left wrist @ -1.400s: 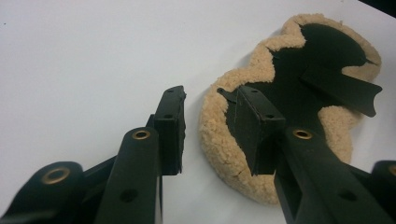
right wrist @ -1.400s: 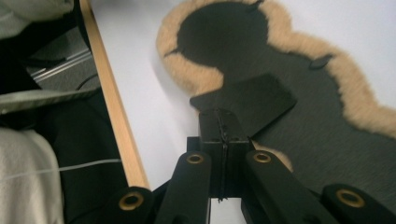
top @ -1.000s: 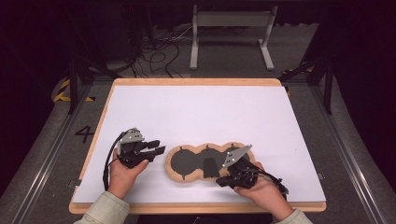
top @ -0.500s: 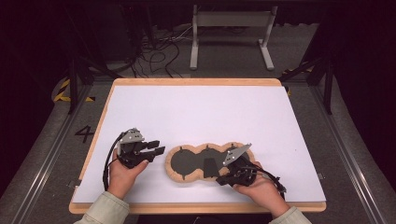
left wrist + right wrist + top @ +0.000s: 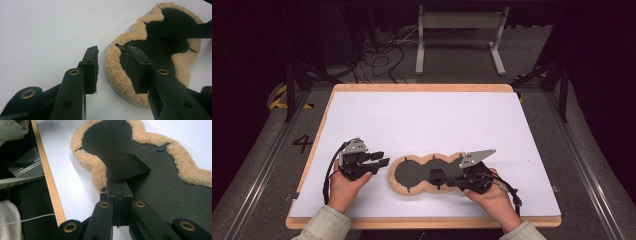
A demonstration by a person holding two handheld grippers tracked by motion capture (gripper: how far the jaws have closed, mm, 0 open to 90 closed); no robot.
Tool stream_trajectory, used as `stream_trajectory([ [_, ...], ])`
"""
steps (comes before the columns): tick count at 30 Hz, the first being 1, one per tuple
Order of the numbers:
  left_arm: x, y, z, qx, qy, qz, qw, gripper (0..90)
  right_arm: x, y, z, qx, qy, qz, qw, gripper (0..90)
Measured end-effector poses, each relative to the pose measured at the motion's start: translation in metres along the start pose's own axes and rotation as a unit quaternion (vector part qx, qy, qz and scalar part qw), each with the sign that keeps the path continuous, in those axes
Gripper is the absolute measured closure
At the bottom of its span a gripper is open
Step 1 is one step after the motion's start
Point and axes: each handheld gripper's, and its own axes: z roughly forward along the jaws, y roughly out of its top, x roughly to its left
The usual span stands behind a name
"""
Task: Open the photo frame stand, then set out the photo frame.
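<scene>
Jaws of the right gripper are pressed together on a thin black flap lifted from the dark inner face of the tan fleece-edged, lobed pad, which lies flat on the white tabletop near the person's edge. Against the frames of a second ago almost nothing has shifted: the pad keeps its place and both hands have barely moved, so the work looks paused at a hold, not advancing. Jaws of the left gripper stand partly apart with nothing clamped; one jaw hangs over the pad's fleece rim, the other over bare tabletop. In the high view the left hand rests low beside the pad, and the right hand lies at its other end.
</scene>
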Motion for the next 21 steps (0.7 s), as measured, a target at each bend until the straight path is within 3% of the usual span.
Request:
stream_trajectory([
  [4, 0.0, 0.001, -0.001, -0.001, -0.003, -0.005, 1.0, 62.1, 0.0, 0.0, -0.003, 0.009, -0.001, -0.007, 0.9999, 90.0],
  [7, 0.0, 0.002, 0.0, 0.003, -0.006, -0.015, 0.9999, 61.5, 0.0, 0.001, -0.011, 0.014, -0.016, -0.011, 0.9997, 90.0],
  [11, -0.001, 0.005, 0.0, 0.012, -0.001, -0.03, 0.9995, 60.2, -0.004, 0.001, -0.028, -0.002, -0.035, -0.005, 0.9994, 89.9],
  [16, -0.006, 0.005, -0.005, 0.021, 0.003, -0.036, 0.9991, 57.0, -0.008, 0.001, -0.044, -0.022, -0.06, 0.003, 0.998, 82.9],
  [21, -0.008, 0.0, -0.01, 0.034, 0.005, -0.039, 0.9986, 53.2, -0.016, -0.001, -0.053, -0.026, -0.094, 0.016, 0.9951, 65.5],
])
